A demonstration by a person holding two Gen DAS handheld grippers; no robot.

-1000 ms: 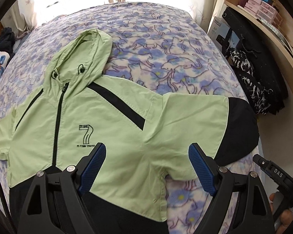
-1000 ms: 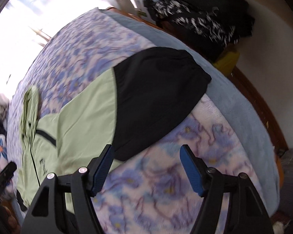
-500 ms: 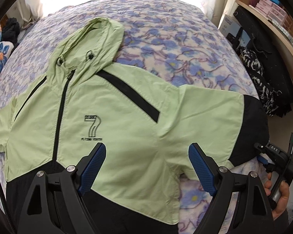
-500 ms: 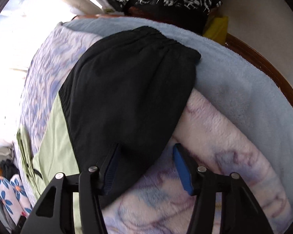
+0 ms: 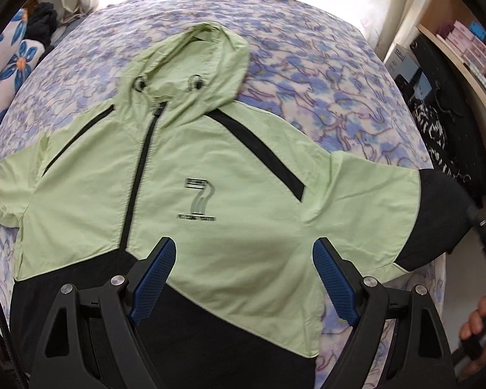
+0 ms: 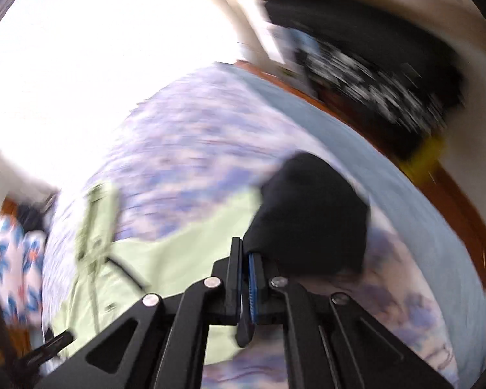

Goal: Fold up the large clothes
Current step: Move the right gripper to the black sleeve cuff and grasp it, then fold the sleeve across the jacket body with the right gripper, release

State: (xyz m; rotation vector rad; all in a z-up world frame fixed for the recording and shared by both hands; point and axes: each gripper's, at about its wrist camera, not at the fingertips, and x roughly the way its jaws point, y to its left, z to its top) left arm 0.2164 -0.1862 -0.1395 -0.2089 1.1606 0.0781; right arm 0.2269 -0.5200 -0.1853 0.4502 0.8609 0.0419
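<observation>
A light green hooded jacket (image 5: 236,207) with black panels and a "7" logo lies front up on the bed, hood pointing away. My left gripper (image 5: 243,272) is open and empty, hovering above the jacket's lower front. My right gripper (image 6: 246,259) is shut on the black cuff (image 6: 311,214) of the jacket's right sleeve and lifts it off the blanket; the sleeve end (image 5: 444,217) also shows at the right of the left wrist view, with the right gripper (image 5: 479,223) at its tip. The right wrist view is blurred.
The bed carries a purple and blue floral blanket (image 5: 324,74). A shelf with boxes and dark bags (image 5: 447,103) stands along the right side. A floral pillow (image 5: 13,68) lies at the far left. A wooden bed frame (image 6: 463,214) borders the right edge.
My right gripper has closed on the black sleeve cuff and raised it, swinging its view. My left gripper has drifted forward and left over the jacket, still open.
</observation>
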